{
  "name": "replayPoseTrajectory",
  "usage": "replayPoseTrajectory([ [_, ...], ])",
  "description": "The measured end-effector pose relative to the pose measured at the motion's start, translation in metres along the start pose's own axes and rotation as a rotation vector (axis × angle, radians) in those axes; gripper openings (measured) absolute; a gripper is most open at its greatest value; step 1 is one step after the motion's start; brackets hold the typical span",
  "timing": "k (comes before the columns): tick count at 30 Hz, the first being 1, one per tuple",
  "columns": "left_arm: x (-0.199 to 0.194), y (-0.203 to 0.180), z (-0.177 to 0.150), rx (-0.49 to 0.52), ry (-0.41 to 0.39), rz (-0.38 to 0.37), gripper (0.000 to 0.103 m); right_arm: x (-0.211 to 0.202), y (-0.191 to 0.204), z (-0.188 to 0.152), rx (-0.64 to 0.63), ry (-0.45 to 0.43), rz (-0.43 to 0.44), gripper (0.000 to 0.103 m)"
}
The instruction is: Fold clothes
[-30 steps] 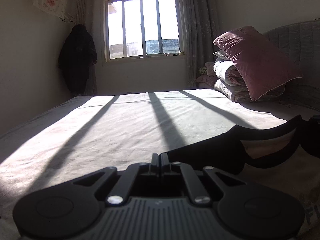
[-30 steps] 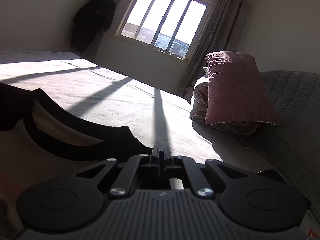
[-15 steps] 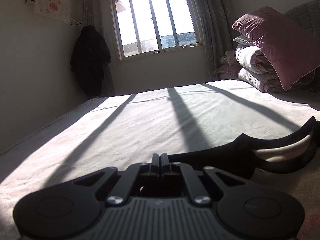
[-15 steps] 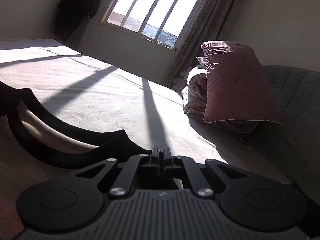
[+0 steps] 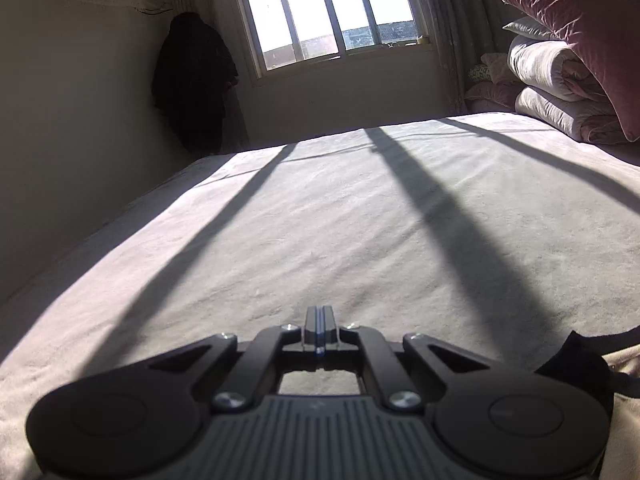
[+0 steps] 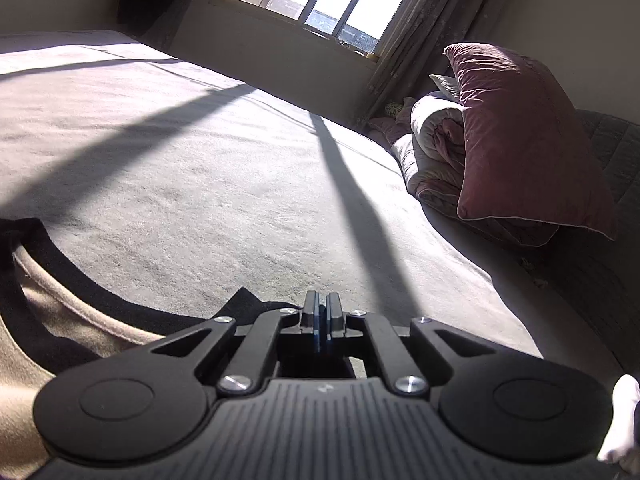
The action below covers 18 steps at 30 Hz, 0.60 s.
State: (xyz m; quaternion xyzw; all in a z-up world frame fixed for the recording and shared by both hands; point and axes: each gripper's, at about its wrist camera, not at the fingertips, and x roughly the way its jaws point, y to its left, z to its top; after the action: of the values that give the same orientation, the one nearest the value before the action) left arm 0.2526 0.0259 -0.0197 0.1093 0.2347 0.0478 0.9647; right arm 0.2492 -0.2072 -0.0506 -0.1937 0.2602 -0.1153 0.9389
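Left wrist view: my left hand-held gripper (image 5: 319, 322) is pressed together on nothing, low over the bed (image 5: 360, 220); the shirt (image 5: 580, 364) lies beside it, rightward.

Right wrist view: my right hand-held gripper (image 6: 321, 322) is together too, apparently empty, the shirt's dark collar (image 6: 120, 304) leftward. It looks soft and light; I'd pinch the trim.

A bedroom in a home. A wide bed (image 5: 360, 220) with a pale sheet fills the room, sunlit through a barred window (image 5: 328, 12) with curtains (image 5: 452, 32). Folded quilts (image 5: 556, 80) and a maroon pillow (image 5: 588, 28) are stacked by the padded headboard (image 6: 608, 168). A dark coat (image 5: 192, 80) hangs in the corner.
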Motion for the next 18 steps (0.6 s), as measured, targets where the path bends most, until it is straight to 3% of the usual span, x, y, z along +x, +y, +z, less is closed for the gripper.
replayPoseTrajectory([
  [7, 0.015, 0.007, -0.009, -0.055, 0.076, -0.016, 0.0, 0.006, -0.007, 0.003, 0.05, 0.053, 0.067, 0.0],
  [10, 0.007, 0.011, -0.005, -0.077, 0.066, -0.017, 0.002, 0.005, -0.01, 0.004, 0.07, 0.064, 0.098, 0.004],
  [12, 0.001, 0.013, 0.0, -0.083, 0.071, -0.03, 0.002, 0.002, -0.012, 0.005, 0.077, 0.07, 0.116, 0.013],
  [16, -0.017, 0.014, 0.005, -0.075, 0.084, -0.062, 0.004, -0.015, -0.015, 0.006, 0.055, 0.082, 0.127, 0.015],
  [18, -0.028, 0.017, 0.004, -0.076, 0.095, -0.076, 0.009, -0.026, -0.017, 0.004, 0.056, 0.092, 0.137, 0.03],
])
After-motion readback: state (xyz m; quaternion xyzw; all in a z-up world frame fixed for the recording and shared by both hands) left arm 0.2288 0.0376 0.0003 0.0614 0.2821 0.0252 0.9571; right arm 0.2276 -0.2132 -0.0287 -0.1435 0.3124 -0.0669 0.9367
